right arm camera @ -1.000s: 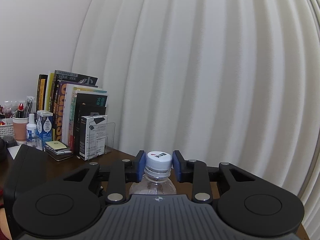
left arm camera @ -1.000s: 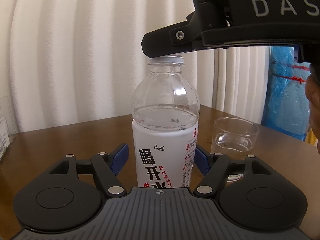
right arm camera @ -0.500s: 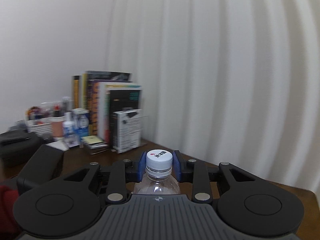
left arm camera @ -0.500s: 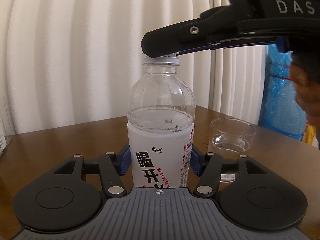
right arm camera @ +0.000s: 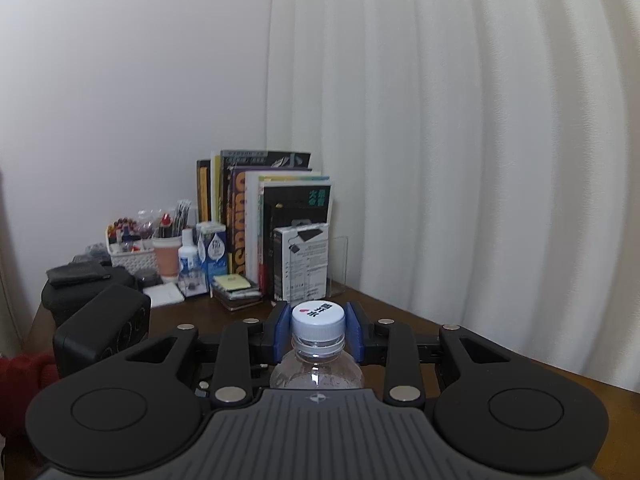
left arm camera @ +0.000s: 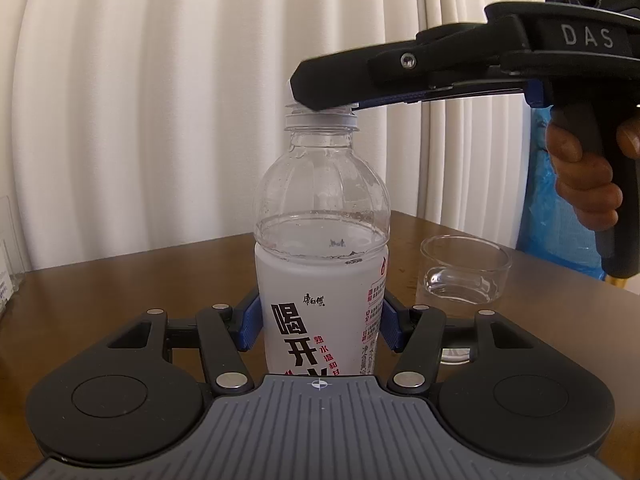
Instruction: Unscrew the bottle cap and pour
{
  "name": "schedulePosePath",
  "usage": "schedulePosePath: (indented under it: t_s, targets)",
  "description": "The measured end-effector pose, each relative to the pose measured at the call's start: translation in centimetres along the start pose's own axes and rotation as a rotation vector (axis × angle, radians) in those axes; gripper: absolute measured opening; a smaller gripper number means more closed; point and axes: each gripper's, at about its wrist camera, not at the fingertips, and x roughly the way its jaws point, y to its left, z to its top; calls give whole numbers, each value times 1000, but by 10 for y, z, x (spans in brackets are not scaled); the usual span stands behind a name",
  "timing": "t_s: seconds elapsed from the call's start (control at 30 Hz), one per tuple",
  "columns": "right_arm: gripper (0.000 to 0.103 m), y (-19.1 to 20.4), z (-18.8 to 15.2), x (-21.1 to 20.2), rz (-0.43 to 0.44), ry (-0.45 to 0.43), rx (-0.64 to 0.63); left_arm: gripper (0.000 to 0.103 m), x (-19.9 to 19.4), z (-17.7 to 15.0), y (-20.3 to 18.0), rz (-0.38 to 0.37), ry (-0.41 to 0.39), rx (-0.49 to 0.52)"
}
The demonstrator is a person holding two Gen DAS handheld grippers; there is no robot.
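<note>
A clear bottle with a white label stands upright on the brown table, partly filled with water. My left gripper is shut on the bottle's labelled body, blue pads pressed on both sides. My right gripper is shut on the white cap at the top of the bottle neck. In the left wrist view the right gripper reaches in from the upper right and covers the cap. A small clear glass cup stands on the table to the right of the bottle.
White curtains hang behind the table. A row of books, a white box, small bottles and a basket of pens stand at the table's far left corner. A blue plastic bag is at the right.
My left gripper closed onto the bottle body. My right gripper has turned around the cap, so its view swung right across the books and its handle now shows farther right.
</note>
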Motion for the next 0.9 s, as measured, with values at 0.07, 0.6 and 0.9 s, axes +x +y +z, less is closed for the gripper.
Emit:
schedulePosePath:
  t_s: [0.07,0.6,0.9]
  targets:
    - [57,5,1,-4,-25,-16,-16,58,1,0,1,0,1,-1]
    - [38,75,-15,26,-421,-10,-103,58,3,1,3,-2,3,-3]
    - [33,60,-12,14,-324,3,-33,58,0,1,6,-5,1,-8]
